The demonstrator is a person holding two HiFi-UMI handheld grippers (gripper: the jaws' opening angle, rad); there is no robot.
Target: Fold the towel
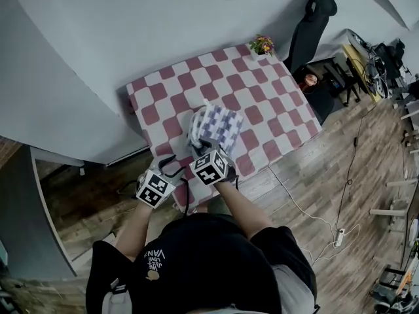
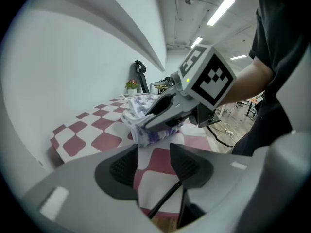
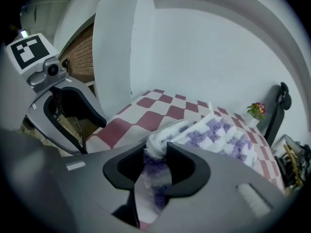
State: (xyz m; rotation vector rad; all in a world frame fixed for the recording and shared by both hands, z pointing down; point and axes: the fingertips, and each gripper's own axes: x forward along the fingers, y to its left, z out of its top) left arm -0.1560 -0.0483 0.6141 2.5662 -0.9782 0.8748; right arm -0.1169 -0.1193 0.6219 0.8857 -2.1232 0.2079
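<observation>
Room: pale grey walls, wood-plank floor (image 1: 327,175), low table (image 1: 141,87) under a red-and-white checked cloth (image 1: 262,103). Small flower pot (image 1: 262,46) on the far right corner, black chair (image 1: 311,31) just beyond it.

Writing: white print on the person's black top (image 1: 196,267), seen upside down. The large letters read "VAN"; the smaller lines beside them are too small to read. Each gripper's cube (image 1: 211,167) carries black-and-white square markers and no letters. No brand shows on the towel or the cloth.

Towel (image 1: 216,126): purple-and-white checked, bunched into a loose heap near the middle of the table, toward the near edge, not lying flat.

Right gripper (image 3: 155,161): at the near side of the heap and clenched on it. In its own view a thick fold of towel fills the gap between the jaws. The cloth touches both pads, bulges white above the tips and trails purple-striped back toward the gripper body. The rest of the heap spreads away to the far right.

Left gripper (image 2: 153,164): released, jaws apart, nothing between them. Only checked cloth and a thin black cable (image 2: 167,198) show through the gap. It sits left of the right gripper and nearer the person, at the table's near edge. The towel lies beyond its tips, apart from them.
</observation>
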